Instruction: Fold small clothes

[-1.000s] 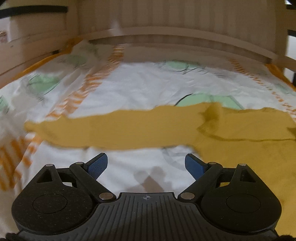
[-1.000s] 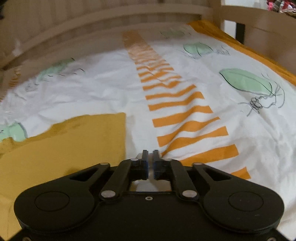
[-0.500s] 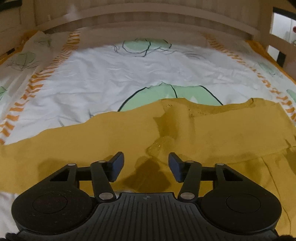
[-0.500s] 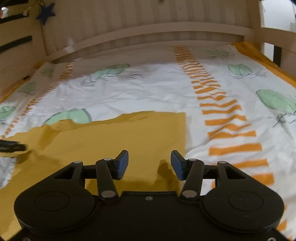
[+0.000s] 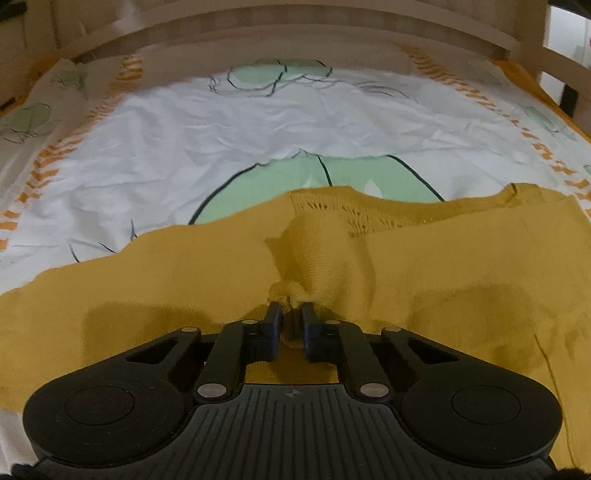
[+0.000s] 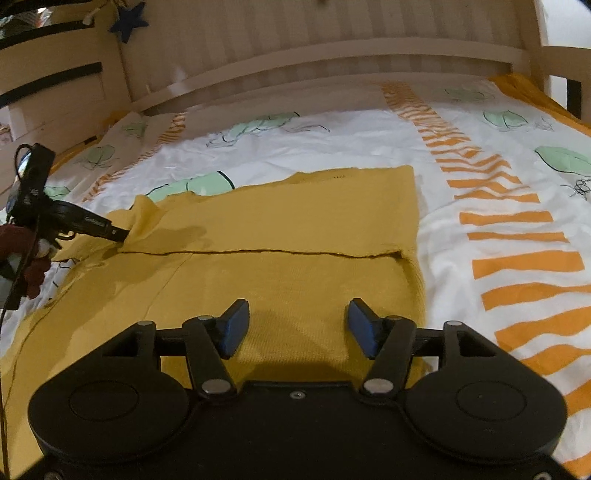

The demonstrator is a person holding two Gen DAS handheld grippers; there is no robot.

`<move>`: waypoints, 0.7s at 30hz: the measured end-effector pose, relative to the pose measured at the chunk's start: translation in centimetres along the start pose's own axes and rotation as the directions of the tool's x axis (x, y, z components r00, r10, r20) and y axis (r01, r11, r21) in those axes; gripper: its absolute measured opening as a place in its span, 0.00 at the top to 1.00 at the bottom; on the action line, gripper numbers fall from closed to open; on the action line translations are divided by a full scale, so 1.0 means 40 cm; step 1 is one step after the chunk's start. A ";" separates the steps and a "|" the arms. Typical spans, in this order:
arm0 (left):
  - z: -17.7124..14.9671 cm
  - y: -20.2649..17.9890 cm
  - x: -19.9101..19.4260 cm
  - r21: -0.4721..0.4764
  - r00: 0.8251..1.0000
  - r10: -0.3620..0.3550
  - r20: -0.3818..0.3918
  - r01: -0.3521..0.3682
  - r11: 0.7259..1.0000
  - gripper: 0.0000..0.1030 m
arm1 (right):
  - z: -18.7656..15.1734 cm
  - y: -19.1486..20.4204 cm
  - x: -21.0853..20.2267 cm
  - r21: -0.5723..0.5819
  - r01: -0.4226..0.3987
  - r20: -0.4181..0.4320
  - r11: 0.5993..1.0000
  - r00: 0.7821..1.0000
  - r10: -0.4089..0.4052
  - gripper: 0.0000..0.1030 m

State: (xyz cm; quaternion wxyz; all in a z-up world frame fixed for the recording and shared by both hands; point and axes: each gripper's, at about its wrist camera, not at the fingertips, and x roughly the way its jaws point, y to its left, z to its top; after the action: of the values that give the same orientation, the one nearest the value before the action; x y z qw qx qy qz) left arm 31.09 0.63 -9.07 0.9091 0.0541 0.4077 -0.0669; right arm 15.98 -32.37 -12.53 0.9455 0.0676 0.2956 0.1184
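The sweater (image 6: 280,229) was mustard yellow all over. My bedsheet (image 5: 192,140) was white, printed with pale green leaves outlined in black and bands of orange stripes. My right gripper (image 6: 295,325) was black with blue pads (image 6: 234,326). The star (image 6: 129,21) was dark blue.

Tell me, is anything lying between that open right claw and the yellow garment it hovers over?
Nothing visible does. The right gripper, jaws opening and empty, sits directly above bare fabric of the yellow garment. The left gripper already pinches a bunched fold at the far side.
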 end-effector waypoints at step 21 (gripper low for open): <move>-0.019 0.025 0.022 -0.148 1.000 0.022 -0.010 -0.023 0.989 0.64 | -0.012 0.008 0.002 -0.001 -0.021 0.005 1.000 1.000 0.021 0.30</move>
State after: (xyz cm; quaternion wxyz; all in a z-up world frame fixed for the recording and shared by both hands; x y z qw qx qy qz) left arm 31.25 1.65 -10.18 0.9095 -0.0085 0.4149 -0.0261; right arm 15.70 -32.03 -12.89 0.9450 0.0705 0.2924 0.1283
